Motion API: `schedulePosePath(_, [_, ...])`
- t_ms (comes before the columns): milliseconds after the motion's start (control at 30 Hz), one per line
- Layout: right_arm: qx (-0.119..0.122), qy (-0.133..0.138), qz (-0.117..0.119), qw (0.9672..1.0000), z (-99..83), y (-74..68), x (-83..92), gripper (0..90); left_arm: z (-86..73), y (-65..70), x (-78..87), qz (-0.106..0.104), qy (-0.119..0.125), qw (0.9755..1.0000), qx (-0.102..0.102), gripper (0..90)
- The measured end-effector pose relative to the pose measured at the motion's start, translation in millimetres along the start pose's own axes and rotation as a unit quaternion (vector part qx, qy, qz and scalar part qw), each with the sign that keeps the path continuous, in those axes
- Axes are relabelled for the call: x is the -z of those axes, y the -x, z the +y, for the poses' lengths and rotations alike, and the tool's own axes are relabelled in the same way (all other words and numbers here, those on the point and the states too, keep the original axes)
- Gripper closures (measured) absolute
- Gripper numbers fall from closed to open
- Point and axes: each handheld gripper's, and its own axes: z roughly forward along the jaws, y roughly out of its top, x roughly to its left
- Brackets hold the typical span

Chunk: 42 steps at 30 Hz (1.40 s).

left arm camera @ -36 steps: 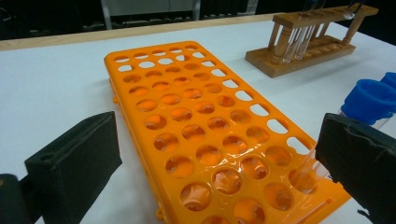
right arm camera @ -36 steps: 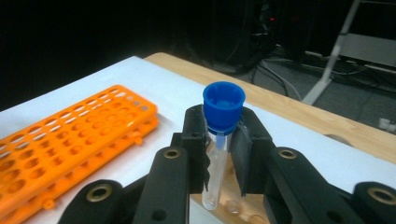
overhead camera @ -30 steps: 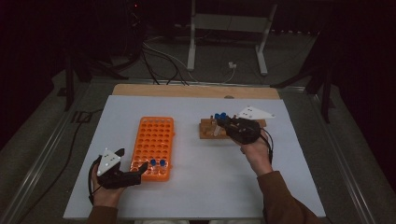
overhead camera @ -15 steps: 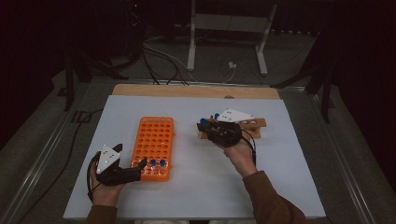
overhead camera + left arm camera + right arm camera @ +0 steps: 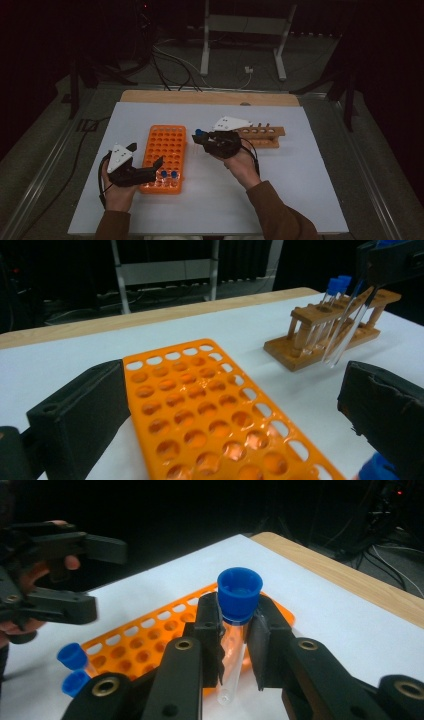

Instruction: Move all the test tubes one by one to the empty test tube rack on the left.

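An orange tube rack [image 5: 165, 150] lies on the white table [image 5: 300, 185]. Two blue-capped tubes [image 5: 168, 174] stand in its near row. My left gripper [image 5: 152, 170] is open, its jaws on either side of the rack's near end [image 5: 215, 410]. Just right of the rack's far end, my right gripper [image 5: 204, 140] is shut on a clear tube with a blue cap [image 5: 239, 596], held upright above the table. To its right stands a wooden tube rack [image 5: 262, 136] with blue-capped tubes [image 5: 336, 286] in it.
A wooden strip [image 5: 210, 97] borders the table's far edge. Cables [image 5: 170, 60] and a white stand [image 5: 245, 30] lie on the floor beyond it. Bare table stretches to the right of the wooden rack and in front of my right hand.
My right gripper has carried the blue-capped tube leftward, away from the wooden rack toward the orange rack. The left gripper has barely moved.
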Motion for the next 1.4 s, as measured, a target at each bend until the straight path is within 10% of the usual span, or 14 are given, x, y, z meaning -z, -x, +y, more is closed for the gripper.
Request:
schedulePosePath(1000, [0.013,-0.016,0.061,0.9979,15.3,-42.7,-42.4,76.8,5.0,11.7,-10.3,-0.027,0.008,0.9993,-0.022,25.8])
schedulePosePath(1400, [0.023,-0.021,0.071,0.997,19.7,-54.0,-55.6,76.8,4.1,13.2,-9.4,-0.058,0.008,0.9975,-0.039,59.9])
